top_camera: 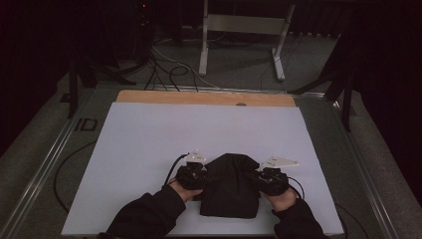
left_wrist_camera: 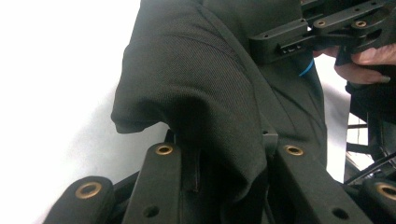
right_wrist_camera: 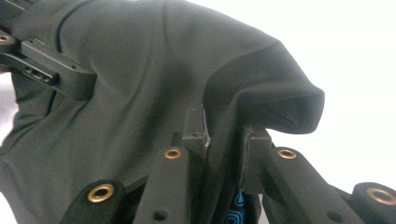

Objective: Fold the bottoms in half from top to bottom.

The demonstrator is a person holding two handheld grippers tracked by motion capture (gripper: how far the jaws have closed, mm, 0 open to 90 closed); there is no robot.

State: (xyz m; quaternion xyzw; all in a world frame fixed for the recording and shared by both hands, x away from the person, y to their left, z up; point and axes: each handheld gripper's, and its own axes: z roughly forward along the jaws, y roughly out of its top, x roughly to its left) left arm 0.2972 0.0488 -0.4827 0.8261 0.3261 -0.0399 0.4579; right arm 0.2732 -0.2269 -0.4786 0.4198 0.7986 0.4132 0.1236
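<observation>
Near the surface's [top_camera: 149,134] front edge lies a black garment [top_camera: 230,186]. The left hand-held gripper [top_camera: 198,178] pinches its left side, jaws clamped on a fold. The right hand-held gripper [top_camera: 263,178] pinches its right side likewise.

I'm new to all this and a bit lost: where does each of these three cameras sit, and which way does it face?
High view: above the table, looking forward and down; sleeved forearms, both claws.
Left gripper view: rides the left claw, looking along its jaws, which pinch the black cloth.
Right gripper view: rides the right claw, jaws likewise pinching.
Shared: both gripper views show the cloth and the opposite claw.
</observation>
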